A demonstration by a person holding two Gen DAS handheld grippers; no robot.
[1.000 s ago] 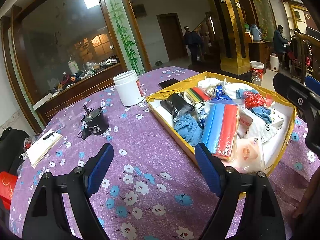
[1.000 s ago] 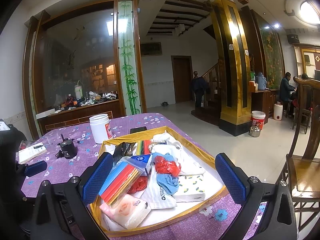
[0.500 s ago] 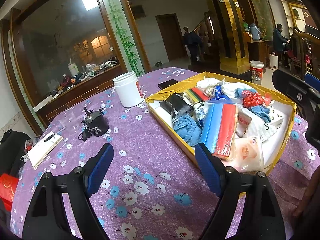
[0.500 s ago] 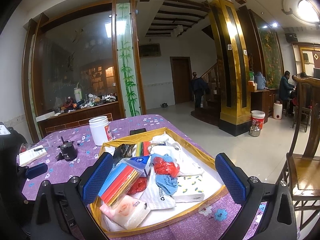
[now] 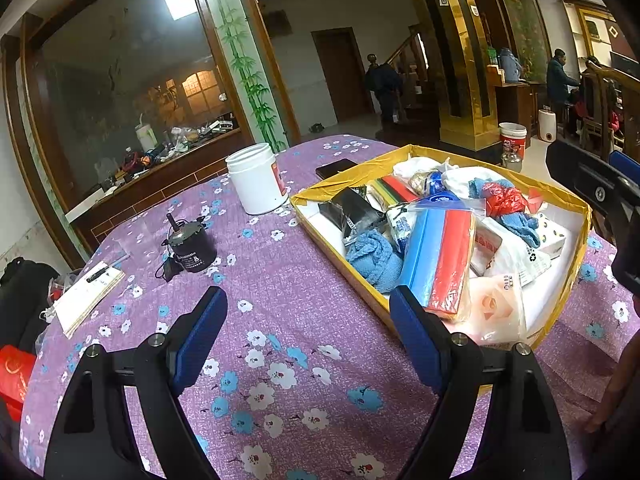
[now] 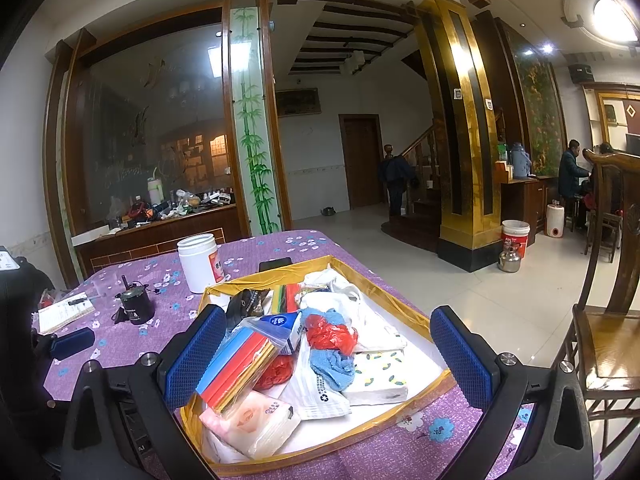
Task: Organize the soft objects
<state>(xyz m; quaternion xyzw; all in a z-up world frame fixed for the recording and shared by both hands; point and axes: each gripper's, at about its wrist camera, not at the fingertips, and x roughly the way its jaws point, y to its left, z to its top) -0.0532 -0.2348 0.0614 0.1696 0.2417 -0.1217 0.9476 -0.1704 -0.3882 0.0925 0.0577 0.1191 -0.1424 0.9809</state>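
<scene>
A gold-rimmed shallow box [image 5: 332, 258] [image 6: 404, 312] on the purple flowered tablecloth holds a heap of soft things: a blue towel [image 5: 374, 256], a bagged stack of blue and red cloths [image 5: 438, 256] [image 6: 236, 364], a pink tissue pack [image 5: 494, 308] [image 6: 256, 420], a red plastic bag [image 6: 330, 336], white bags and a patterned tissue pack [image 6: 380, 376]. My left gripper [image 5: 308, 332] hovers open over bare cloth left of the box, holding nothing. My right gripper [image 6: 328, 356] is open above the box's near side, also holding nothing.
A white jar [image 5: 256, 178] and a dark phone [image 5: 336, 168] stand behind the box. A small black device [image 5: 192, 248] and a notebook with pen [image 5: 88, 298] lie at the left. A wooden chair [image 6: 608, 328] stands right of the table. People are far back.
Both views have shifted only slightly; the right gripper's view sits a little lower toward the box. Both grippers stay open and nothing in the box has moved.
</scene>
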